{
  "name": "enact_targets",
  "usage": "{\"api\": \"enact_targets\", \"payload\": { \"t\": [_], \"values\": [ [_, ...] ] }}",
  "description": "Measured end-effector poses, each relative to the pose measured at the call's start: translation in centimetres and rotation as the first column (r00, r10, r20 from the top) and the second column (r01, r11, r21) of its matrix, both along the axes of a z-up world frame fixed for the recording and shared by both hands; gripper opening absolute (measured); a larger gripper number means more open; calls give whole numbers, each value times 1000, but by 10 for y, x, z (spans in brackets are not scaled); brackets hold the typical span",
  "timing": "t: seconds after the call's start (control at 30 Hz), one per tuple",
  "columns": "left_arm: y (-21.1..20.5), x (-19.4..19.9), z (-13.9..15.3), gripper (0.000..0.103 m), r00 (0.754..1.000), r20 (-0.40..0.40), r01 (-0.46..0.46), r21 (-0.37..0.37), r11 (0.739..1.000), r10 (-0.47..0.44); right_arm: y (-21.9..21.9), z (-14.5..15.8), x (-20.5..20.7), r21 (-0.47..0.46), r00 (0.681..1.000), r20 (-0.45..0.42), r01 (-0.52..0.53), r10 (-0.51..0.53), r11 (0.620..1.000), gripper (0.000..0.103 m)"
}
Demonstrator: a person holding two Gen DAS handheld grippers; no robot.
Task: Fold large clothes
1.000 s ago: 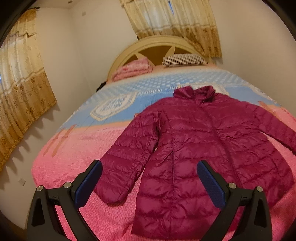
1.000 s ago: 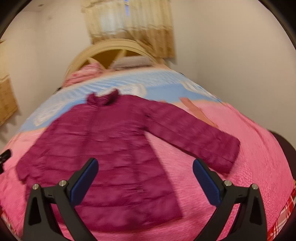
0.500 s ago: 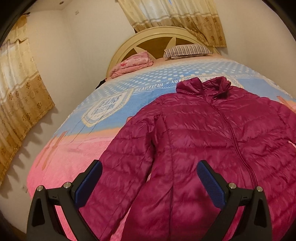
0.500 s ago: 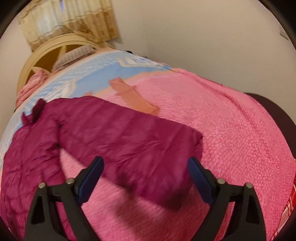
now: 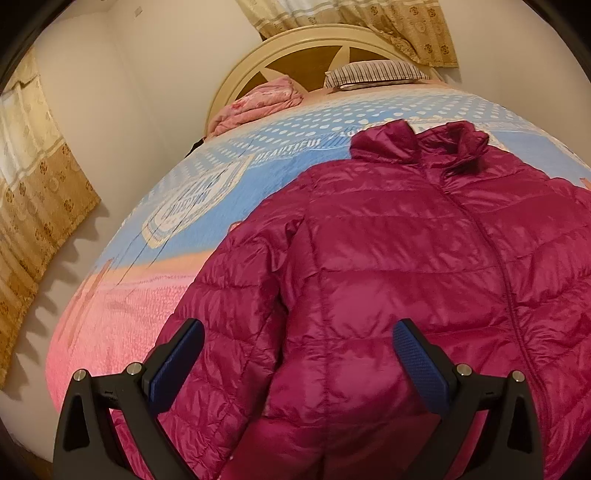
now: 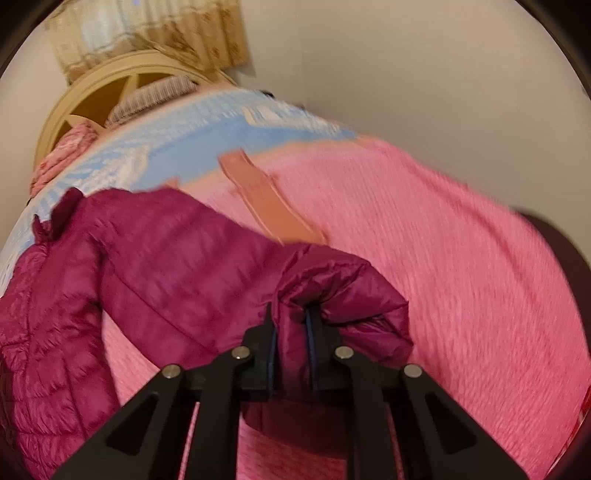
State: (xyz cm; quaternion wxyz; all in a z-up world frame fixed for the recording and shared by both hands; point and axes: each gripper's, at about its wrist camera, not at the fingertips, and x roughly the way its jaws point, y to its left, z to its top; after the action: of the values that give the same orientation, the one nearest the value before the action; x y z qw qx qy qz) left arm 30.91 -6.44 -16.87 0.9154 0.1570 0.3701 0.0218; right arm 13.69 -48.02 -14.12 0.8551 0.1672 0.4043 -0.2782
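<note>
So my right gripper has just been closing, and it's now clamped on the cuff end of the jacket's right-hand sleeve, with puffy fabric bunched up between the two pads. That view is a bit smeared, but the pinch itself is clear enough.

My left gripper is spread wide with nothing in it, hovering over the jacket where the other sleeve lies alongside the body. Can't tell if the blue pads are brushing the fabric or sitting just above it.

The jacket is a magenta quilted puffer, lying front up on the bed, collar toward the far end and zipper running down the middle.

Under it there's a bedspread, pink at the near end and pale blue farther away. At the far end: a striped pillow, a pink bundle to its left, a curved cream headboard, and patterned curtains above.
</note>
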Motion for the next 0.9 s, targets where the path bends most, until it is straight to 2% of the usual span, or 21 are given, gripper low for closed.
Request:
{"api": "enact_targets", "payload": {
  "t": [0.2,0.43,0.7,0.9],
  "values": [
    [24,8,5,102,999,7,-39,-18,999,39,50,44,46,-93,987,70,-137,144,986,13],
    [54,15,11,102,996,18,-89,-34,995,90,142,68,106,-185,932,85,-332,352,925,12],
    [111,18,12,102,981,32,-188,-45,981,189,244,48,162,-216,847,41,-510,530,832,12],
    [155,22,5,102,959,29,-279,-46,959,281,294,18,180,-229,802,-19,-585,597,778,12]
  ]
}}
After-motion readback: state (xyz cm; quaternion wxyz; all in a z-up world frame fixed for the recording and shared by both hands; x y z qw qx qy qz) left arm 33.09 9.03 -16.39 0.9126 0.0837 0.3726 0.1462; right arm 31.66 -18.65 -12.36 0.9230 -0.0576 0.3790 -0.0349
